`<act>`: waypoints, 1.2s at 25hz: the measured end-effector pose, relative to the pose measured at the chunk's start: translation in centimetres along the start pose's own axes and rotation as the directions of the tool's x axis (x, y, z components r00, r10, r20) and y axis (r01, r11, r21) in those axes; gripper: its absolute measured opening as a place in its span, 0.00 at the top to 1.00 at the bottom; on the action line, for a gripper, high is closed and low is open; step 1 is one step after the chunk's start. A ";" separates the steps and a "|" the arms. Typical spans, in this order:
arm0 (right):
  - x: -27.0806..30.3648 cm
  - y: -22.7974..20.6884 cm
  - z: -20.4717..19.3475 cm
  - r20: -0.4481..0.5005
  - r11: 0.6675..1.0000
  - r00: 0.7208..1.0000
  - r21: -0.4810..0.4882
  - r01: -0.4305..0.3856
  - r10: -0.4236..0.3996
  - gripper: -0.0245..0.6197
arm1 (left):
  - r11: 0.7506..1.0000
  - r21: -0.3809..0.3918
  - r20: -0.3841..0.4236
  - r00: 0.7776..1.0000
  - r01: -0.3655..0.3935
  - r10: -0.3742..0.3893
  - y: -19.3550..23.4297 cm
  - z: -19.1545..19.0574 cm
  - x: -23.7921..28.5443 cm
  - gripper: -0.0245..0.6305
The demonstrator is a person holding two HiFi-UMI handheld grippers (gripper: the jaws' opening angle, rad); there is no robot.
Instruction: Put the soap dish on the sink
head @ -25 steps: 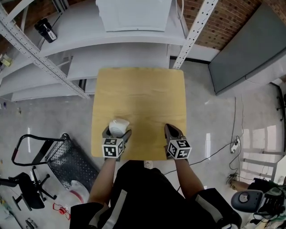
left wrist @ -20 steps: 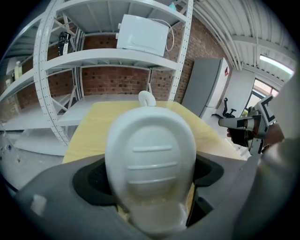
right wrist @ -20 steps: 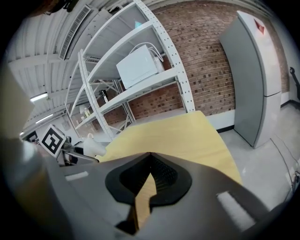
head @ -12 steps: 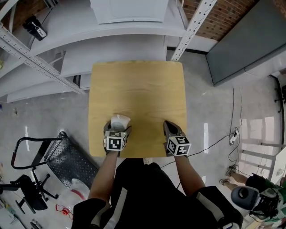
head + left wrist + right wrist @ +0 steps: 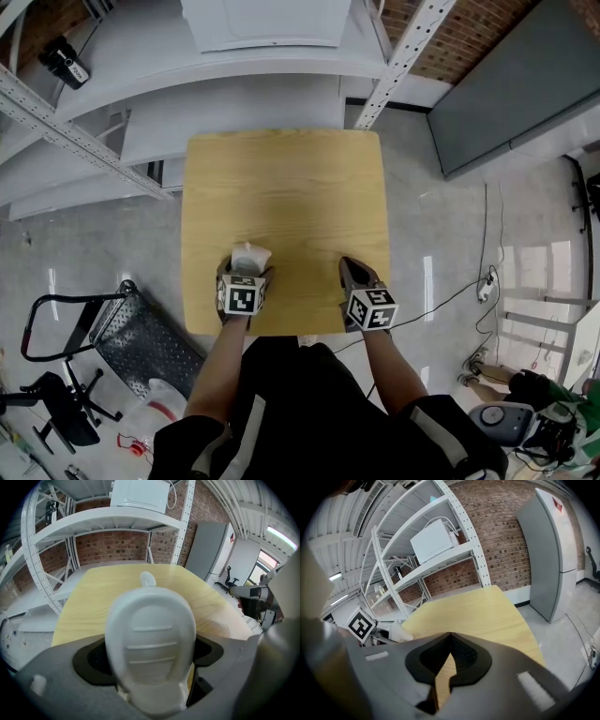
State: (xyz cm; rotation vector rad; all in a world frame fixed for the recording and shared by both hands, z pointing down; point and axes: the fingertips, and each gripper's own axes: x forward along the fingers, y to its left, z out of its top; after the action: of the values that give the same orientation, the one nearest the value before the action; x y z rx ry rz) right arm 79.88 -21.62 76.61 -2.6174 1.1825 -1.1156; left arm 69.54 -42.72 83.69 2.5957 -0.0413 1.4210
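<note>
With our left claw [image 5: 246, 274] clamped on the white soap dish [image 5: 150, 634] over the tabletop's [image 5: 286, 187] near edge and our right claw [image 5: 352, 272] pressed together on nothing, we should carry the dish level and steadily, since no sink is in view

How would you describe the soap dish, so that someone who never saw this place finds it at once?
Start at the square wooden table. Near its edge closest to the person, the left claw grips the soap dish, a white rounded piece with three ribs. The right claw beside it is shut and empty.
</note>
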 end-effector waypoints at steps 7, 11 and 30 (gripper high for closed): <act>-0.2 0.4 -0.5 -0.011 1.000 1.000 -0.002 -0.007 0.007 0.95 | 1.000 0.006 -0.016 1.000 -0.003 0.003 0.0 0.1 0.5 0.20; -0.4 0.6 0.0 -0.012 0.999 1.000 -0.034 -0.028 0.027 0.95 | 0.999 -0.013 -0.003 0.999 0.034 -0.034 -0.7 1.2 -0.5 0.19; -6.9 0.8 7.3 0.267 0.994 0.960 -0.091 -0.060 0.082 0.95 | 0.998 -0.063 0.722 0.690 -0.019 0.058 -0.4 11.4 -18.6 0.96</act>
State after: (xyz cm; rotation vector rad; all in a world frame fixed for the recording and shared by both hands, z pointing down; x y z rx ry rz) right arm 80.94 -19.19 66.85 -2.6532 1.2727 -0.6821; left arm 68.99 -45.43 62.00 2.9378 -0.2347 0.2893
